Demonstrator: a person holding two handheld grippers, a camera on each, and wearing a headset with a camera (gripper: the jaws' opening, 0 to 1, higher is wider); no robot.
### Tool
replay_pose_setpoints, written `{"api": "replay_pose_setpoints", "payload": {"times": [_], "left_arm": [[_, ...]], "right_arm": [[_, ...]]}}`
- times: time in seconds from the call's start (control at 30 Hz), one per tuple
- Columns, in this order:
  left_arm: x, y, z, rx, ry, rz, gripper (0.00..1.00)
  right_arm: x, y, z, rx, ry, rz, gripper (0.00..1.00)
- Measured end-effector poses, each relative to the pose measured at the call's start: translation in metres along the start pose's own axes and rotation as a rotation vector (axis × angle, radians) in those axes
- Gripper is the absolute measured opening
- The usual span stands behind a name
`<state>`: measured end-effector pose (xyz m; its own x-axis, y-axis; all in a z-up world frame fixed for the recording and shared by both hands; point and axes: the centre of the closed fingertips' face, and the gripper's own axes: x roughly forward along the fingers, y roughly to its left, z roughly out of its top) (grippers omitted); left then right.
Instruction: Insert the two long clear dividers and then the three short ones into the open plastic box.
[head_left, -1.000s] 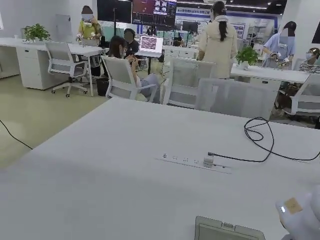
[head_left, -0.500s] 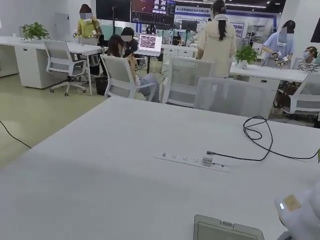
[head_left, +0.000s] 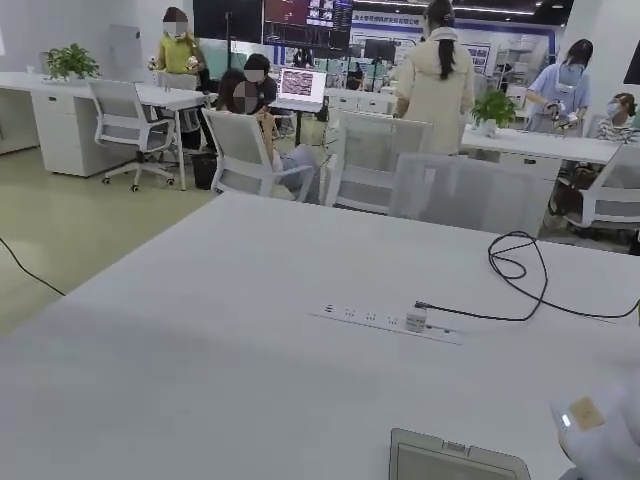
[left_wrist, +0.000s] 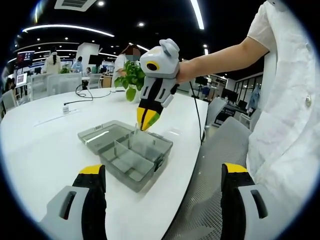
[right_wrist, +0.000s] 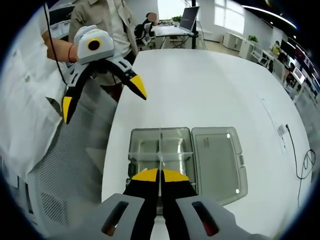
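Observation:
The open clear plastic box (right_wrist: 145, 150) lies on the white table with its lid (right_wrist: 217, 157) folded flat beside it. My right gripper (right_wrist: 160, 175) is shut on a thin clear divider (right_wrist: 160, 159), held upright over the box's middle. A clear divider (right_wrist: 172, 156) stands across the inside of the box. From the left gripper view, the right gripper (left_wrist: 146, 122) points down into the box (left_wrist: 125, 155). My left gripper (left_wrist: 162, 172) is open and holds nothing, back from the table's edge; it also hangs above a mesh chair (right_wrist: 65, 165) as the left gripper (right_wrist: 103, 100).
The head view looks across the white table (head_left: 220, 340), with the box's lid corner (head_left: 455, 460) and a gripper's white body (head_left: 600, 430) at the bottom. A power strip (head_left: 385, 322) and black cable (head_left: 520, 270) lie farther back. Chairs, desks and people fill the room behind.

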<state>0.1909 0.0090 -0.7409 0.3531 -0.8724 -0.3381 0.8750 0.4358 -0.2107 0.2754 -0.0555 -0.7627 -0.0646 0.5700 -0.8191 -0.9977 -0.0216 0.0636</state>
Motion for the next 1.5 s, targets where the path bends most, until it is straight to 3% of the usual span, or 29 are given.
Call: {"api": "replay_pose_setpoints", "payload": {"times": [0.13, 0.8, 1.5], "left_arm": [[0.0, 0.0, 0.0, 0.0, -0.001, 0.001, 0.98], [0.0, 0.001, -0.002, -0.005, 0.004, -0.001, 0.98], [0.0, 0.002, -0.003, -0.007, 0.004, -0.002, 0.98]], "right_arm": [[0.003, 0.003, 0.0, -0.036, -0.005, -0.003, 0.02], [0.021, 0.001, 0.0, -0.023, 0.0, 0.002, 0.02], [0.046, 0.001, -0.017, -0.063, 0.105, 0.015, 0.03]]}}
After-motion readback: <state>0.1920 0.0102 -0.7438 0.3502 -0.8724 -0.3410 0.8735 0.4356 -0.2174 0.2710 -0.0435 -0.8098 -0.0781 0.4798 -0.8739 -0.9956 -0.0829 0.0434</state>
